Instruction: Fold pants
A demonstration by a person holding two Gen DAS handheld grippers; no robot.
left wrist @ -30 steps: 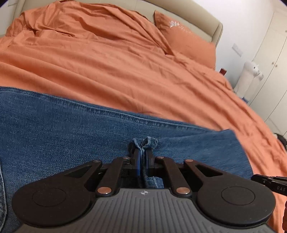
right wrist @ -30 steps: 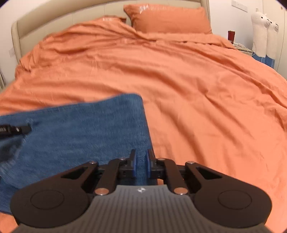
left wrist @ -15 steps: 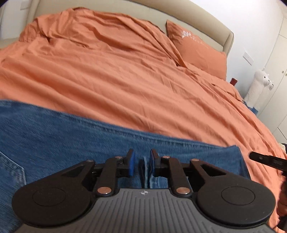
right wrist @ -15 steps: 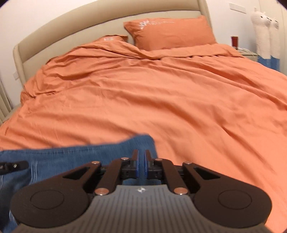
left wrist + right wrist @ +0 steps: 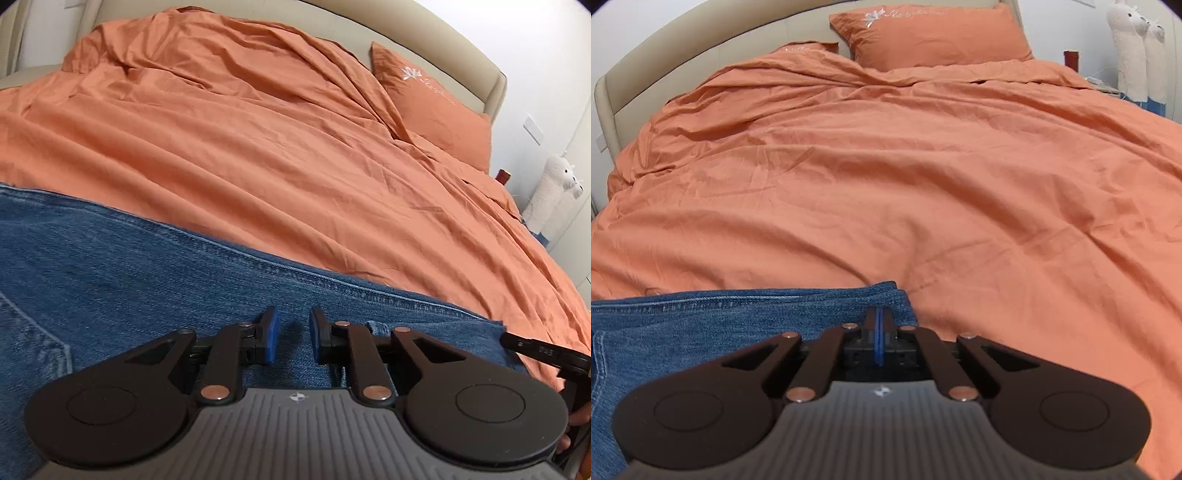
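Blue denim pants (image 5: 129,280) lie flat across the near edge of a bed, on an orange duvet (image 5: 295,166). In the left wrist view the stitched double seam runs diagonally from upper left to lower right, w/ a pocket seam at far left; in the right wrist view the pants' end shows stacked folded layers (image 5: 886,291), their corner just ahead of the right gripper.

Left gripper (image 5: 291,334): jaws parted, blue pads apart, nothing pinched between them; denim lies under and beyond the gap. The jaws have just been opening, letting go of the bunched fabric. Right gripper (image 5: 879,325): clenched, pads pressed together w/ only a thin blue line between; no cloth can be seen caught in them, denim sits just ahead and to the left. Its black finger also pokes in at the right edge of the left view (image 5: 543,350), bearing small white lettering, too small to read. A bit of the person's hand (image 5: 576,424) shows below it.

Writing: the pillow (image 5: 931,33) carries a white embroidered flower and script, not legible. A second pillow (image 5: 809,48) lies half under the duvet to its left.

Room: beyond the pants the duvet is a broad, wrinkled, matte cotton-like spread up to the beige padded headboard (image 5: 665,51). At right, off the bed's edge, two white fluffy alpaca toys (image 5: 1137,48) stand by a small dark-red container (image 5: 1071,59) near the white wall.
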